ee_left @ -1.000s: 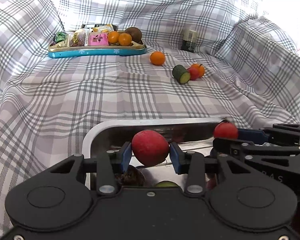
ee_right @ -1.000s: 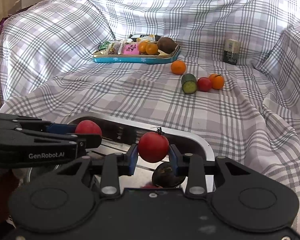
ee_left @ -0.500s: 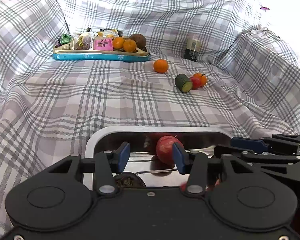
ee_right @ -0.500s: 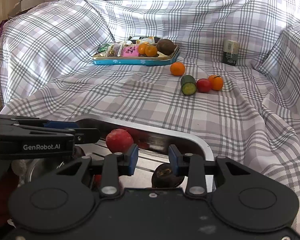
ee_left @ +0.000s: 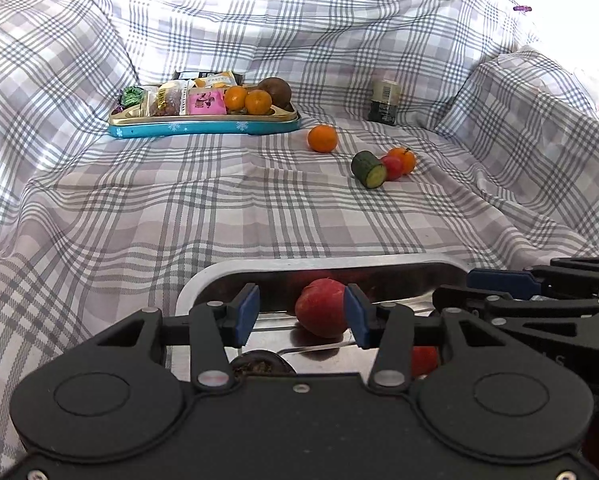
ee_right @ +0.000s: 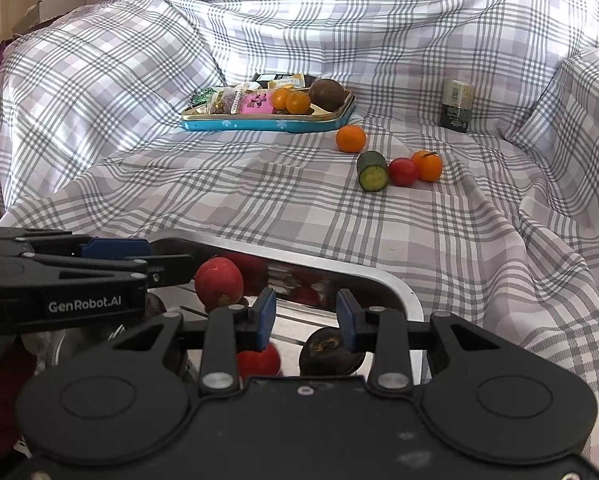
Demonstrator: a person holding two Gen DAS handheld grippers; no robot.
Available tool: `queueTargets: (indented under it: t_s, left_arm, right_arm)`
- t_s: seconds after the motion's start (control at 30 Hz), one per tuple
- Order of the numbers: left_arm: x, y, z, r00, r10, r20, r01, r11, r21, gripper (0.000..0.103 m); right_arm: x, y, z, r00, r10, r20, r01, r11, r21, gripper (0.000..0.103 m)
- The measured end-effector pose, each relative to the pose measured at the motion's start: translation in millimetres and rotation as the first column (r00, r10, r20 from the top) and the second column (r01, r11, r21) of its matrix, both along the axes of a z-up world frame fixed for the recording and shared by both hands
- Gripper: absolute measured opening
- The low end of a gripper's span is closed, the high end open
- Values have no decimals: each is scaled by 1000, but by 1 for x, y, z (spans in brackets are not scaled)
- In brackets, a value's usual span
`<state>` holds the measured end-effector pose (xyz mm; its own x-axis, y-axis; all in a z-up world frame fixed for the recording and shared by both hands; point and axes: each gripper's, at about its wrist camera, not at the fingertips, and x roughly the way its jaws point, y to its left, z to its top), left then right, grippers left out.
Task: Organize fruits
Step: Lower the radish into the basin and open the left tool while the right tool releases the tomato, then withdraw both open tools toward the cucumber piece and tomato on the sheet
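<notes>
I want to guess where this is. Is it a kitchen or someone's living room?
Probably a living room: a checked sheet is draped over what looks like a sofa, with a snack tin and loose fruit like this orange on it.

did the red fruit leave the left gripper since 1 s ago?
Yes. The red fruit dropped from between the left gripper fingers into the metal tray, which stayed put.

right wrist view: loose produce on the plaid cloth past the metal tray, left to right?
Lone round orange fruit → cut dark-green cucumber chunk → small red tomato → stemmed orange fruit.
</notes>
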<state>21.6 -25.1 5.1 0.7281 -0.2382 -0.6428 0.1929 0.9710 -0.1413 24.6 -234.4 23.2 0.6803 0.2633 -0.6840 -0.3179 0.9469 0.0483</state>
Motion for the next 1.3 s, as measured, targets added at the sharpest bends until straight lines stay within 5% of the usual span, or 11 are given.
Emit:
queueTargets:
  t_s: [0.83, 1.3]
  left_arm:
    - [17, 9, 17, 996, 70, -56, -68, 997, 26, 54]
    - [107, -6, 59, 998, 9, -64, -8, 1000, 26, 54]
  right_arm:
    - [7, -10, 14, 999, -41, -13, 42, 999, 33, 36]
    - [102, -31, 59, 991, -129, 34, 126, 990, 59, 36]
